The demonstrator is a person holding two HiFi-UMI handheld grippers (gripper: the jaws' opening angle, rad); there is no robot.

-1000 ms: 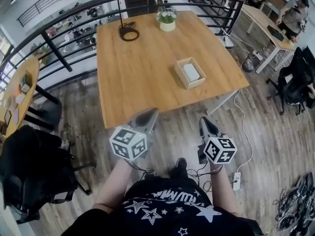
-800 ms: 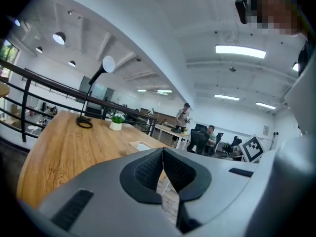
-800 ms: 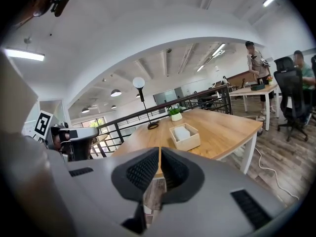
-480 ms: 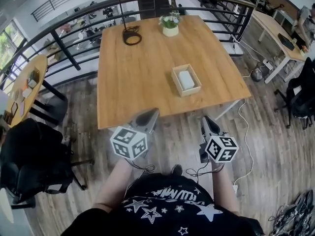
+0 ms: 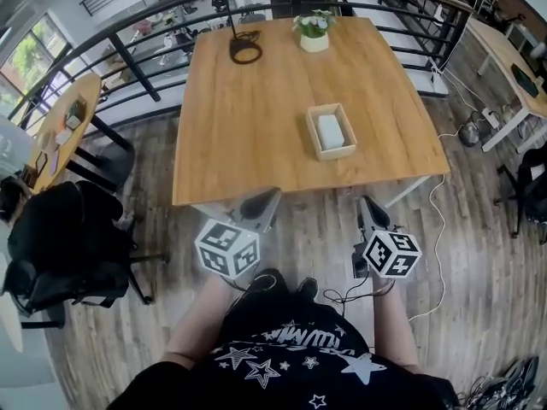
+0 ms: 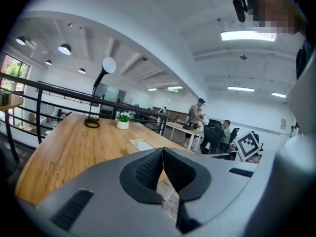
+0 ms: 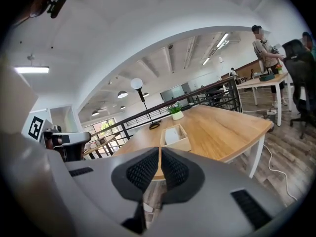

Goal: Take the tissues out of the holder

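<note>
The wooden holder [image 5: 313, 135] sat right of centre in the upper half of the head view, on the tabletop [image 5: 248, 118], with the white tissues [image 5: 331, 131] lying inside it, below the rim. Both grippers hung low in the frame, short of the tabletop's near edge and well apart from the holder. The left gripper [image 5: 261, 202] had its fingers [image 6: 148, 171] pressed together with nothing between them, and so did the right gripper [image 5: 369, 207], its fingers [image 7: 143, 171] likewise shut on nothing. The step in hand looked like the approach. To do it well, the right gripper, the nearer one to the holder, would probably need to spread its fingers before arriving, come down from above into the open top, and pinch only the tissues rather than the wooden wall. The left gripper could brace the holder's side so the light box does not lift or slide. By count: one holder, one pile of tissues, two grippers, one potted plant [image 5: 314, 34] and one lamp base [image 5: 245, 51] at the tabletop's far edge.
</note>
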